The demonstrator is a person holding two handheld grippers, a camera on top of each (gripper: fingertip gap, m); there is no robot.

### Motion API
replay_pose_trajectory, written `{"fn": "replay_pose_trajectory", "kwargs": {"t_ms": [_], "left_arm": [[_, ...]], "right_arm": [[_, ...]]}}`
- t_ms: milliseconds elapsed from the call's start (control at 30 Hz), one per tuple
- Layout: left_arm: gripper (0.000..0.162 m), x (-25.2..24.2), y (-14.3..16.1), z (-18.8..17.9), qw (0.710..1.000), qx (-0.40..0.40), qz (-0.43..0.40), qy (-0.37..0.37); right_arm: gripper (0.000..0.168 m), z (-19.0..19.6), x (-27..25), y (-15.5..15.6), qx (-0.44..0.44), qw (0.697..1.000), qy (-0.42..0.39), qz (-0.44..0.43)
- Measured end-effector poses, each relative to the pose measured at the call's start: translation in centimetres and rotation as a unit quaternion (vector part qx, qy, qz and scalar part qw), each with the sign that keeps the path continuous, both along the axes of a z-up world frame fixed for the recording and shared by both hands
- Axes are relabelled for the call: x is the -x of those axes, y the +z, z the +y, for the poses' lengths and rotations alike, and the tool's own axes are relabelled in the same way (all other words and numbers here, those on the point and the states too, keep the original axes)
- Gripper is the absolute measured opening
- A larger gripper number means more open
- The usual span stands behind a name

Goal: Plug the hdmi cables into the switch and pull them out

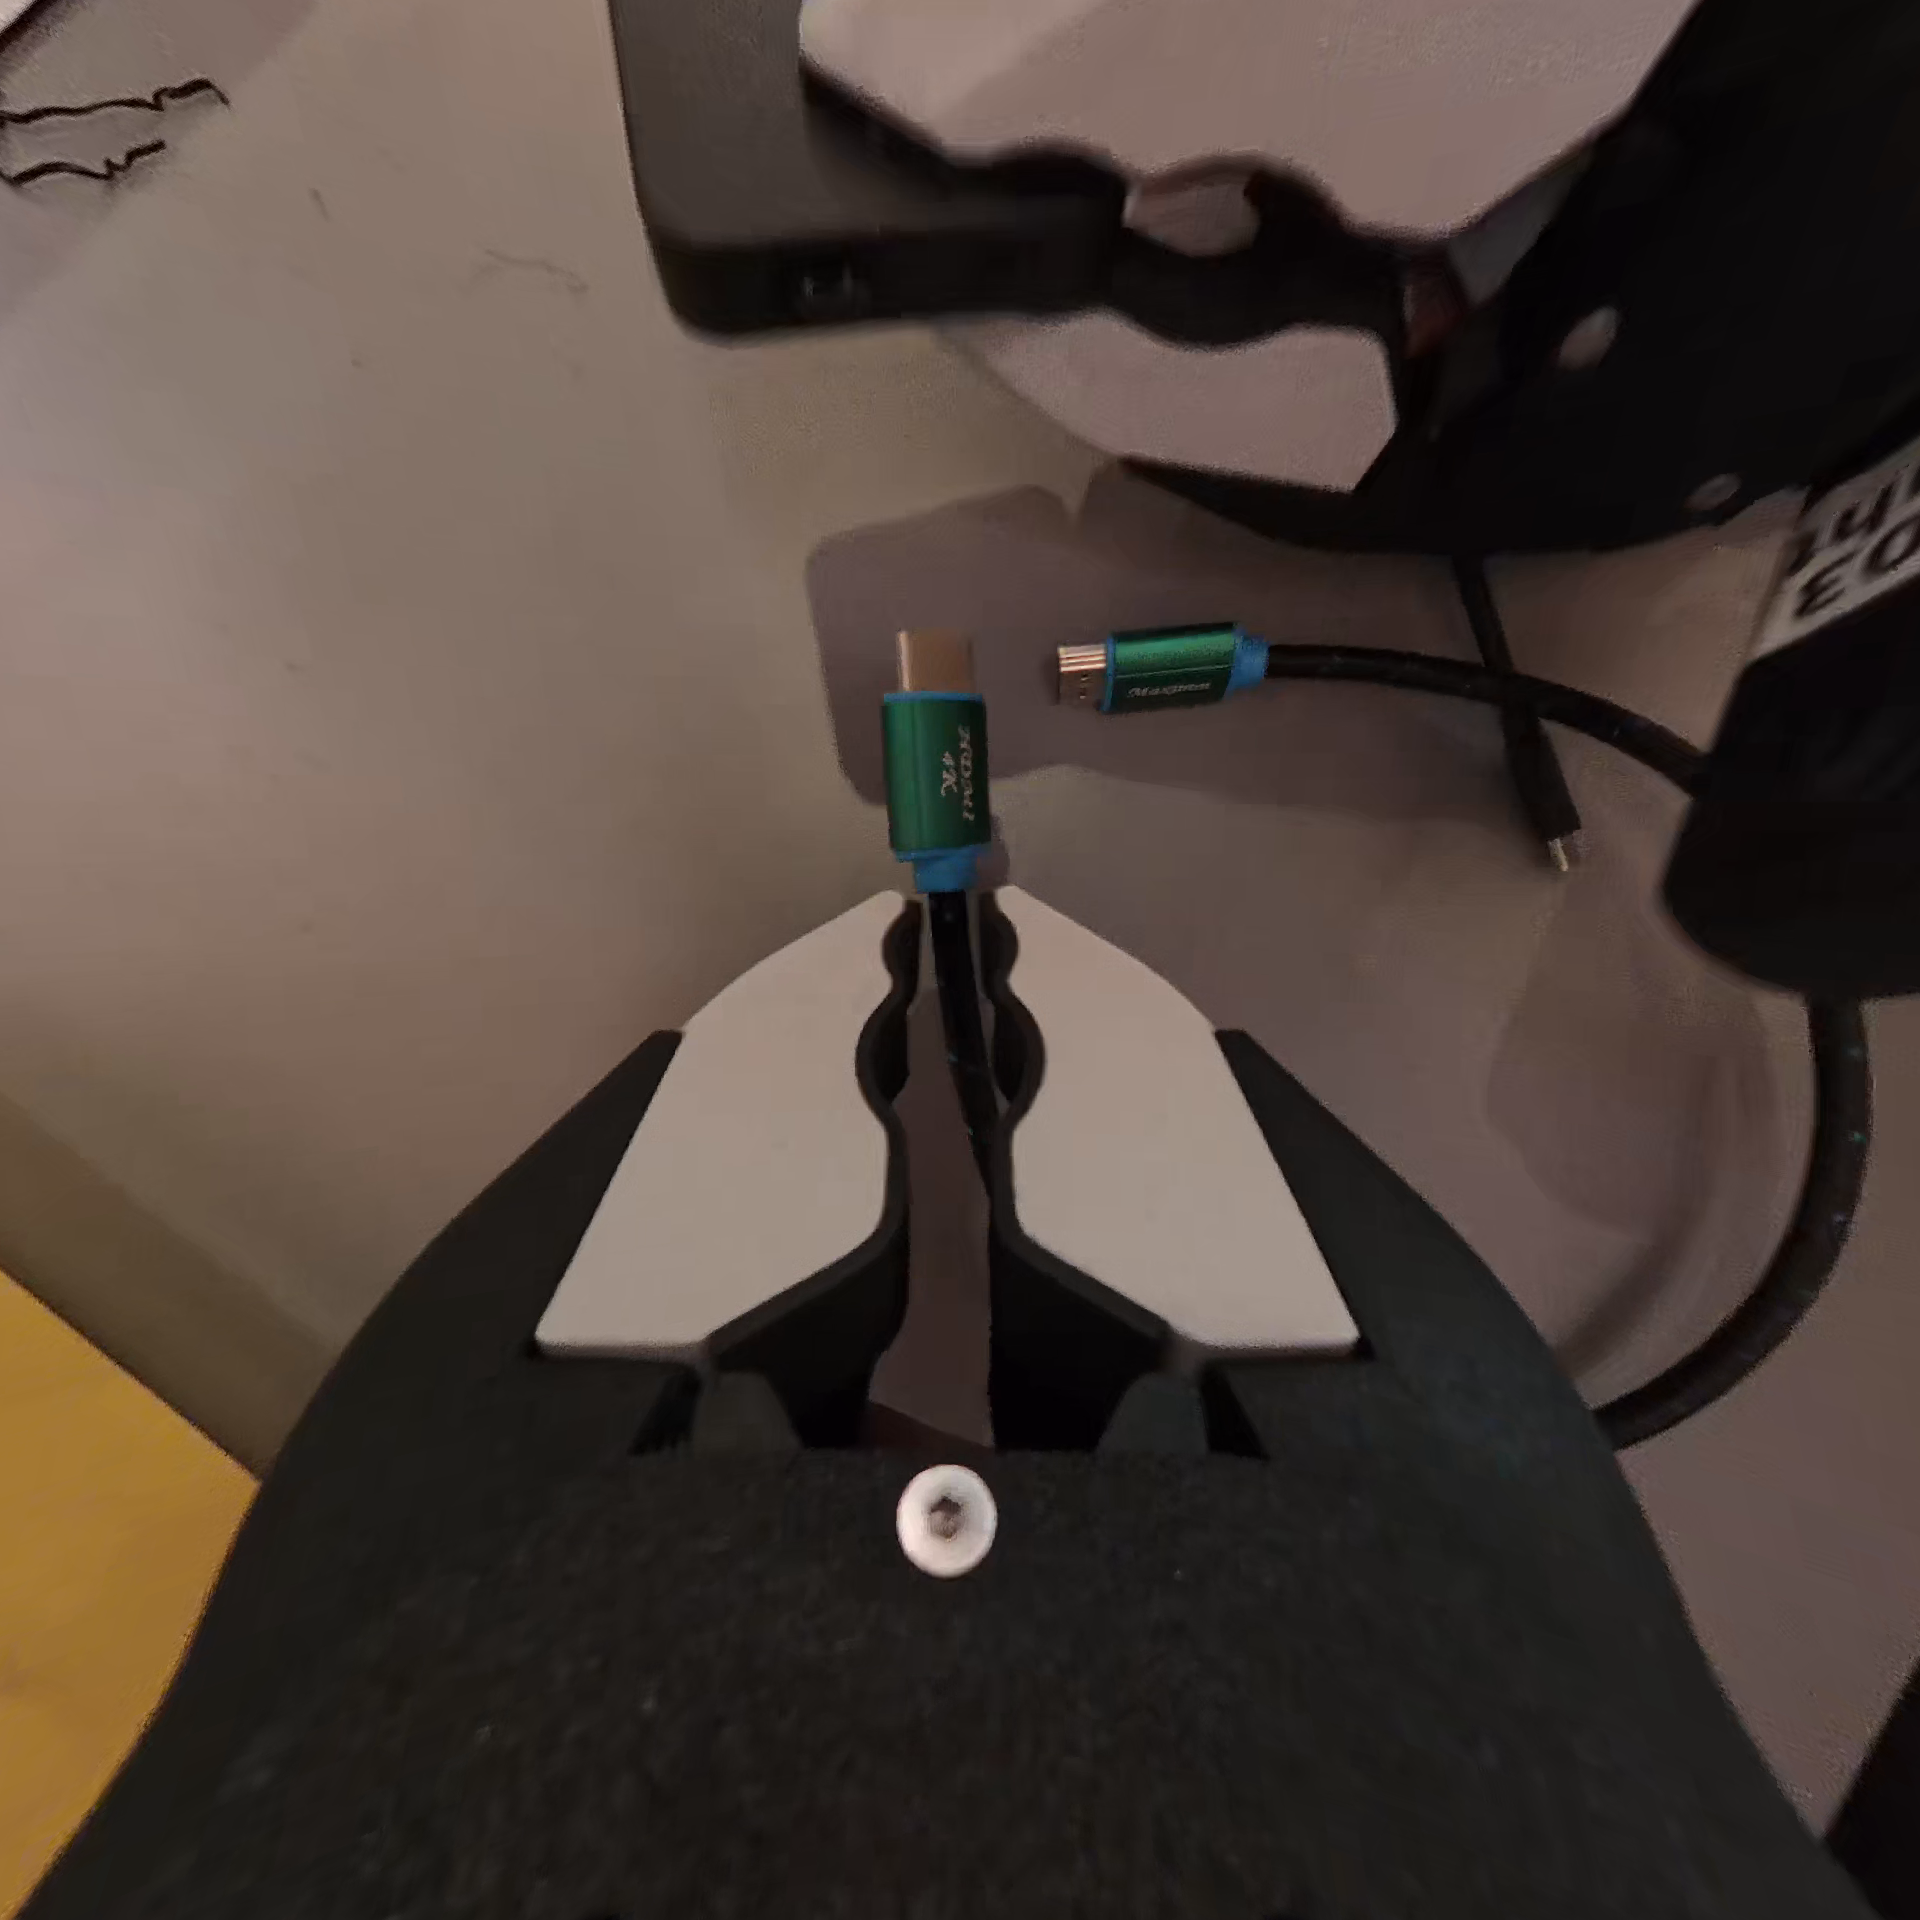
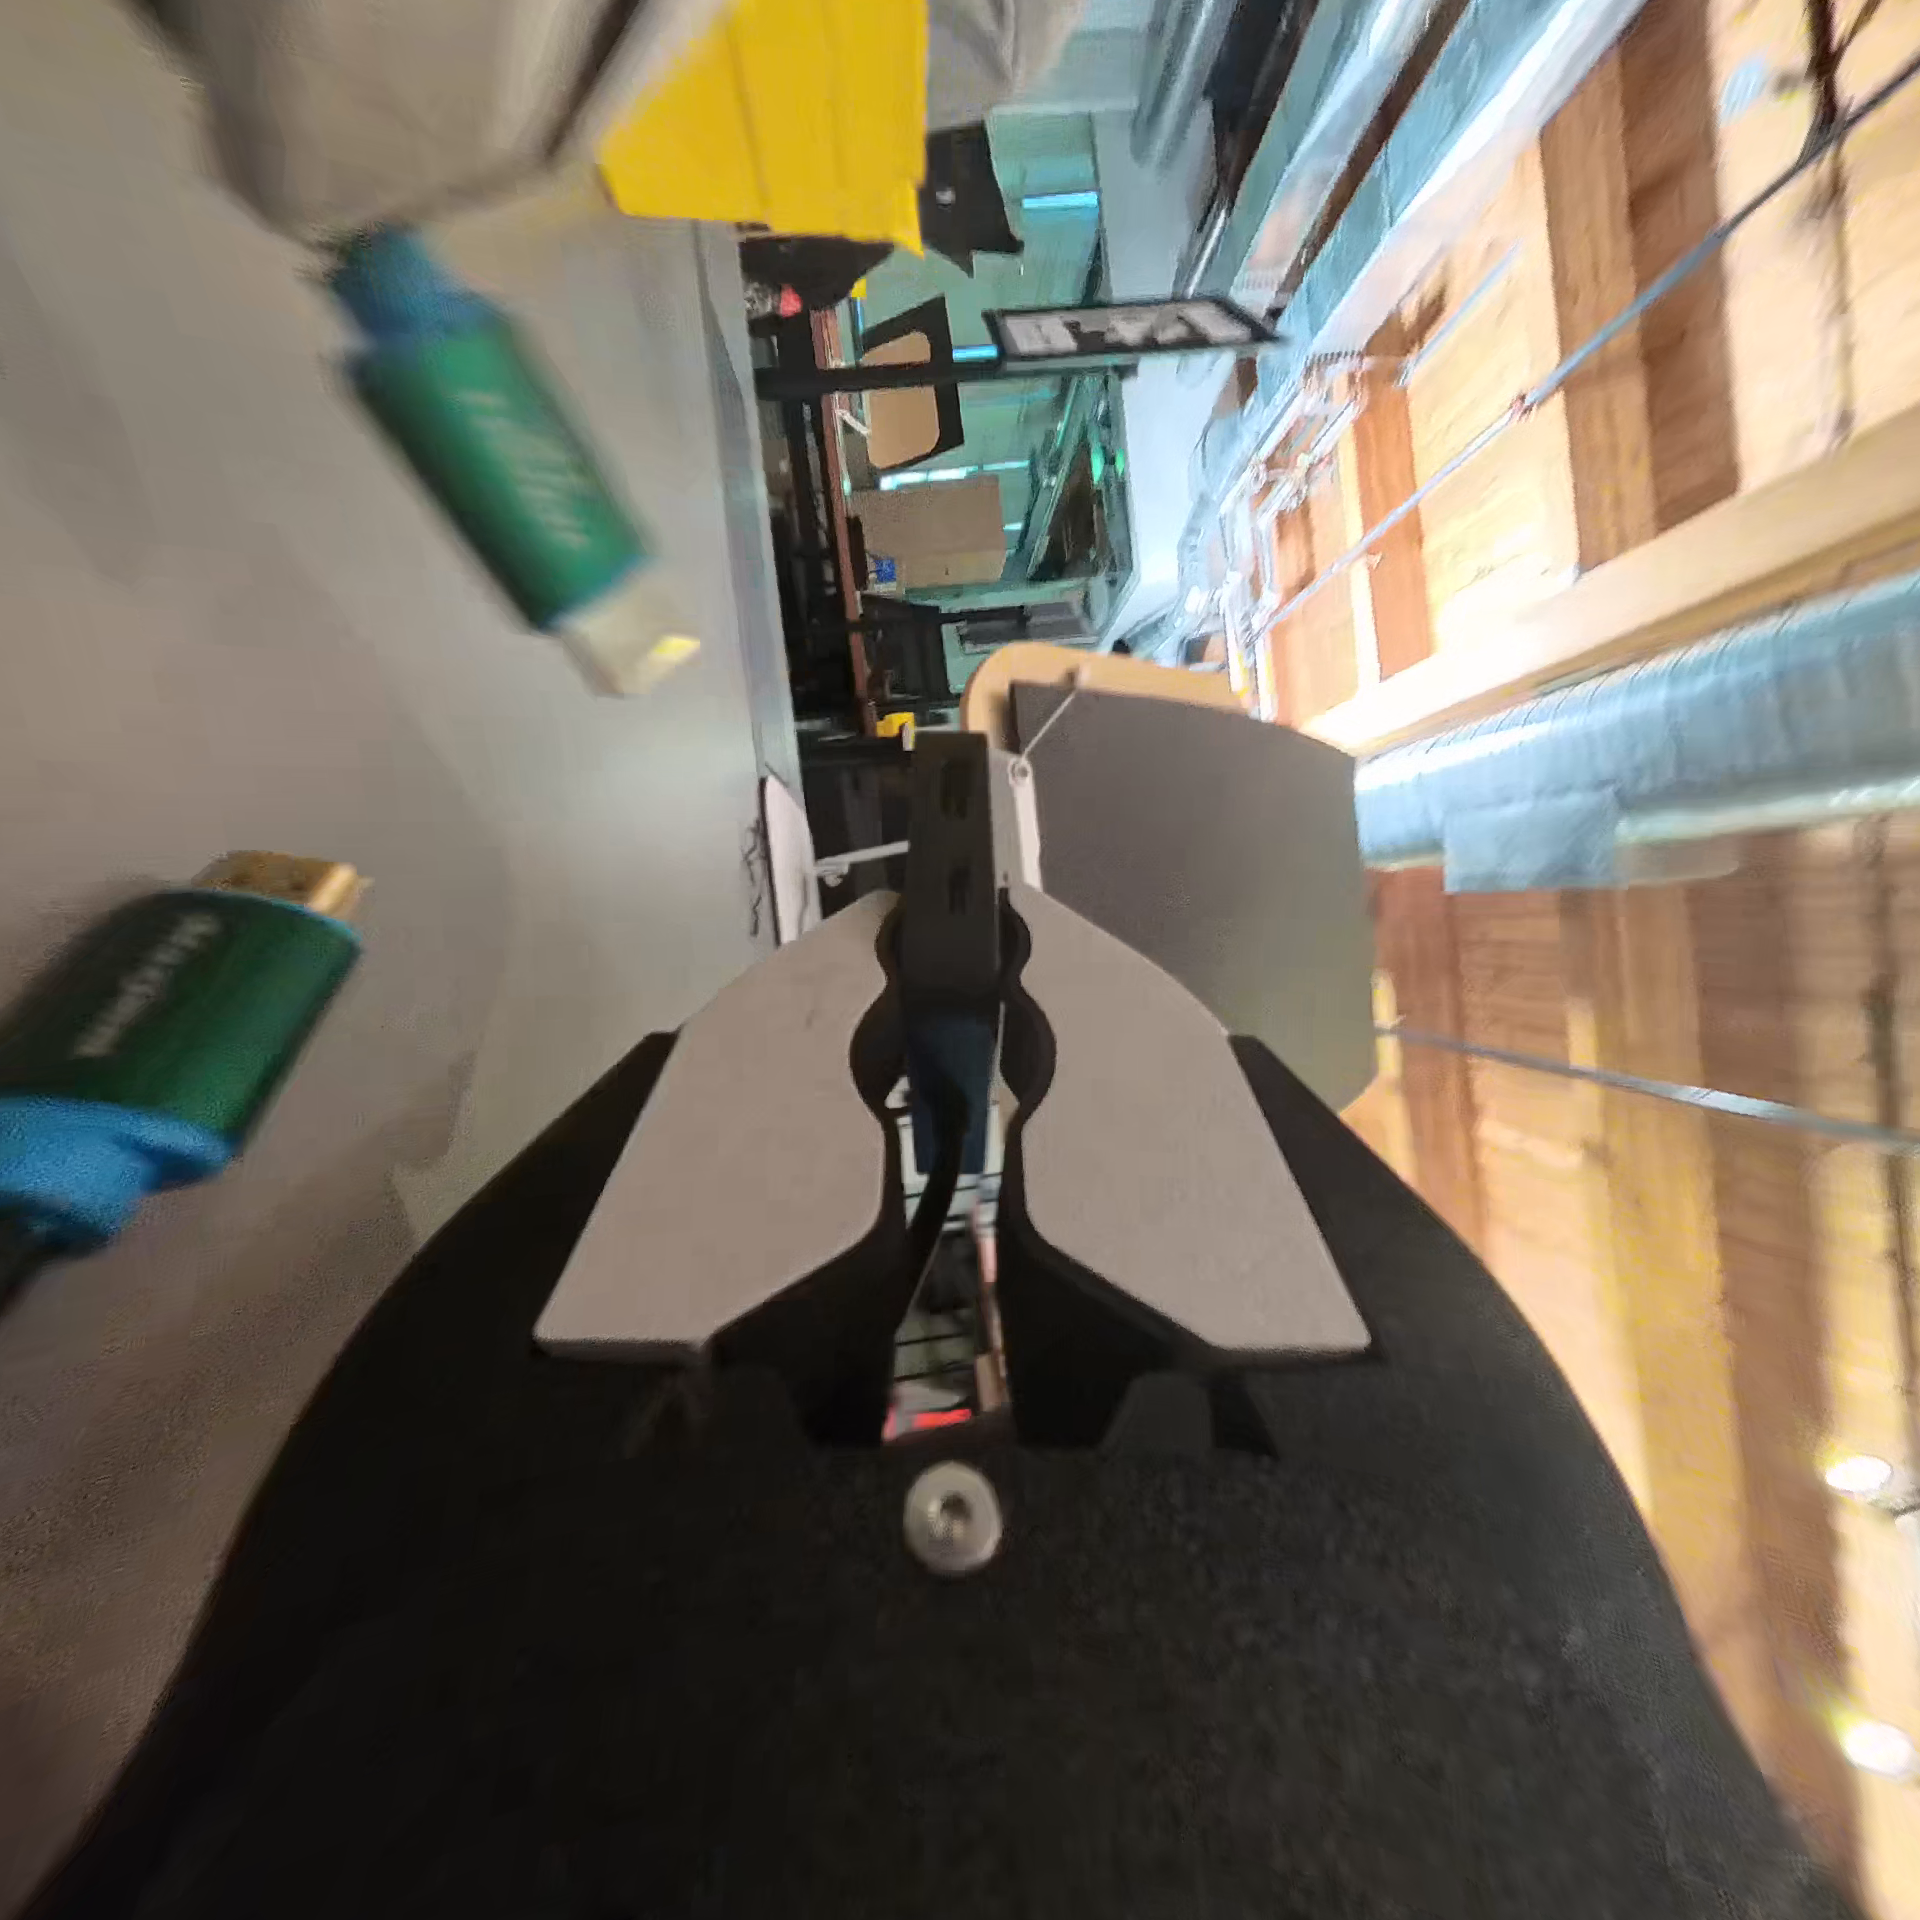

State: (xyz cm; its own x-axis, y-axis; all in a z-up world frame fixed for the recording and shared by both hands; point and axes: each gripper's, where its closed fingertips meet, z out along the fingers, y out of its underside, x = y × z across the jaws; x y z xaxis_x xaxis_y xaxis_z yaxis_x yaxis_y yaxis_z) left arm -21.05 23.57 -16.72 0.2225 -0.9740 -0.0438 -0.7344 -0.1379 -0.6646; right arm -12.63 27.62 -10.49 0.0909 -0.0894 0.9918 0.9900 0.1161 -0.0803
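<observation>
My left gripper [image 1: 951, 914] is shut on a black braided HDMI cable just behind its green and blue plug [image 1: 935, 769], which points away above the grey table [image 1: 364, 623]. A second green plug [image 1: 1164, 670] lies on the table to its right. My right gripper [image 1: 1174, 239] comes in from the upper right and holds the black switch [image 1: 862, 208]. In the right wrist view that gripper [image 2: 948, 935] is shut on the switch [image 2: 948, 831], whose port slots face me. The held plug [image 2: 499, 468] is blurred at upper left, apart from the switch. The lying plug [image 2: 177, 1018] is at lower left.
A thin black cable with a small connector [image 1: 1527, 748] lies on the table at right. The second HDMI cable loops round the right side [image 1: 1829, 1195]. A yellow object [image 1: 83, 1507] sits off the table's near left edge. Room furniture and a ceiling fill the right wrist view [image 2: 1558, 623].
</observation>
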Motion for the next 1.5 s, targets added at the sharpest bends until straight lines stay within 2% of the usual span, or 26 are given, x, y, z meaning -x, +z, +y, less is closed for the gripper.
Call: {"fn": "replay_pose_trajectory", "kwargs": {"t_ms": [67,167,267,367,400,533,600,733,833,967,1200,1500], "left_arm": [[0.019,0.0,-0.3,0.1,1.0,0.025,-0.013,0.011],[0.028,-0.7,0.1,0.3,0.99,0.116,-0.065,0.039],[0.033,-1.2,0.1,1.3,0.973,0.19,-0.101,0.081],[0.042,-1.6,-0.9,1.9,0.963,0.231,-0.093,0.106],[0.04,-1.6,-1.3,1.8,0.962,0.238,-0.084,0.106],[0.014,-1.9,-1.9,0.8,0.965,0.243,-0.056,0.086],[0.013,-2.0,-1.6,0.0,0.956,0.278,-0.058,0.076],[0.011,-3.2,2.7,-1.8,0.897,0.409,-0.16,0.055],[0.011,-3.5,5.4,-2.6,0.859,0.467,-0.207,0.04],[0.011,-3.7,6.9,-3.6,0.848,0.485,-0.212,0.015],[0.011,-3.0,7.1,-3.6,0.833,0.51,-0.216,0.005],[0.011,-2.3,7.7,-6.3,0.829,0.522,-0.185,-0.079]], "right_arm": [[0.014,0.1,-0.8,0.5,0.015,0.998,0.0,0.059],[0.014,0.0,-1.2,1.1,0.027,0.991,0.017,0.132],[0.014,-0.2,-1.3,1.7,0.019,0.985,0.039,0.169],[0.014,-0.4,-1.5,2.1,0.016,0.98,0.05,0.194],[0.014,-0.3,-1.5,2.0,0.022,0.978,0.052,0.201],[0.014,-0.2,-1.3,1.4,0.04,0.976,0.06,0.206],[0.014,-0.5,-0.7,1.5,0.044,0.972,0.088,0.211],[0.013,-1.1,0.0,2.0,0.014,0.982,0.098,0.161],[0.014,-1.7,1.0,2.1,-0.007,0.989,0.103,0.107],[0.014,-2.7,2.4,2.4,-0.043,0.991,0.121,0.044],[0.014,-3.3,3.1,2.7,-0.069,0.988,0.136,0.012],[0.014,-5.7,4.1,3.8,-0.145,0.967,0.2,-0.059]]}}
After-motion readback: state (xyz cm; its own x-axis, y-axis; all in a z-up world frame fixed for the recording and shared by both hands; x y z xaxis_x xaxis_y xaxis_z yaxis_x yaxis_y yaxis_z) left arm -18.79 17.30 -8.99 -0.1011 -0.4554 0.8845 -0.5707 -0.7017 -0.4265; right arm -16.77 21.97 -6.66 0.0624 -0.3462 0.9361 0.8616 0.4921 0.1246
